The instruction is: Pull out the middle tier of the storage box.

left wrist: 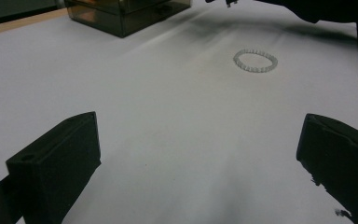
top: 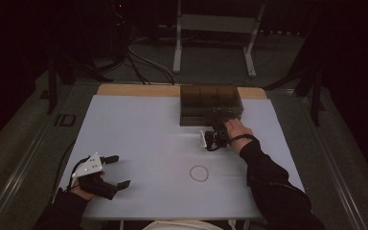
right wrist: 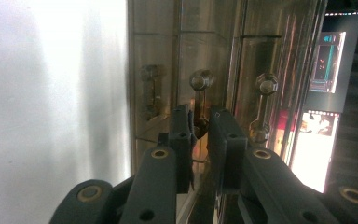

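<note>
A smoky see-through drawer box [top: 211, 103] stands at the table's far edge, right of centre. My right gripper [top: 217, 127] is at the box's front, turned on its side. In the right gripper view its jaws [right wrist: 199, 125] are shut on the middle drawer handle [right wrist: 199, 88], a clear bar with round ends. A clear bead bracelet [top: 199, 173] lies flat on the table near the front; it also lies ahead of the jaws [left wrist: 255, 60] in the left gripper view. My left gripper [top: 119, 171] rests at the front left, open with nothing between its pads [left wrist: 60, 158].
A white table top [top: 139, 124] carries the box, with a wooden strip along its far edge. Two other drawer handles [right wrist: 265, 100] sit either side of the gripped one. Beyond the table are a metal stand [top: 215, 28] and floor cables.
</note>
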Tool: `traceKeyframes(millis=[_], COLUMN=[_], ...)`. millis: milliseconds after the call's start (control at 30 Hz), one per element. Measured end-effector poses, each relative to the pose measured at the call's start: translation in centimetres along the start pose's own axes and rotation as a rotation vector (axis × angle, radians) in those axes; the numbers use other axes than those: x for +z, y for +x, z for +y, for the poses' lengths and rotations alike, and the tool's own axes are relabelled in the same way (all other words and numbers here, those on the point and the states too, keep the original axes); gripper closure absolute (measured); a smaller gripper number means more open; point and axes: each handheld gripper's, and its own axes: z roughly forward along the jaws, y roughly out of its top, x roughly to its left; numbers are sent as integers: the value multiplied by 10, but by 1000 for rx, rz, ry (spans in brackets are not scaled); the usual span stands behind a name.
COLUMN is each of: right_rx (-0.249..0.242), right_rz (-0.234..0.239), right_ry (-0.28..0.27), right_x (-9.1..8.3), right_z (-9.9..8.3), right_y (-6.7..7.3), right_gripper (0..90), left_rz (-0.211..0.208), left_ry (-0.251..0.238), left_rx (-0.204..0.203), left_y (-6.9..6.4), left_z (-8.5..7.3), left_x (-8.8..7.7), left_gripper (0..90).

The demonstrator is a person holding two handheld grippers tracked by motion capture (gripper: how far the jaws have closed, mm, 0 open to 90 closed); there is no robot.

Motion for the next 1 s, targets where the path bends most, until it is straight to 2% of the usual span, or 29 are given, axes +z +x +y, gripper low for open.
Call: traceKeyframes(millis=[167, 467, 700, 1000], right_rx=[-19, -3, -9, 25], right_rz=[8, 11, 21, 44], right_ry=[-6, -6, -7, -23], right_x=[-2, -3, -3, -3], right_z=[-1, -1, -1, -3], right_y=[3, 3, 1, -2], right_gripper=[800, 799, 798, 794], left_rz=[0, 0, 2, 0], left_ry=[0, 3, 5, 4], left_rx=[0, 2, 4, 1], left_y=[0, -1, -1, 0], left_z=[0, 0, 0, 0], left_x=[0, 1, 1, 1], left_gripper=[10, 10, 10, 10])
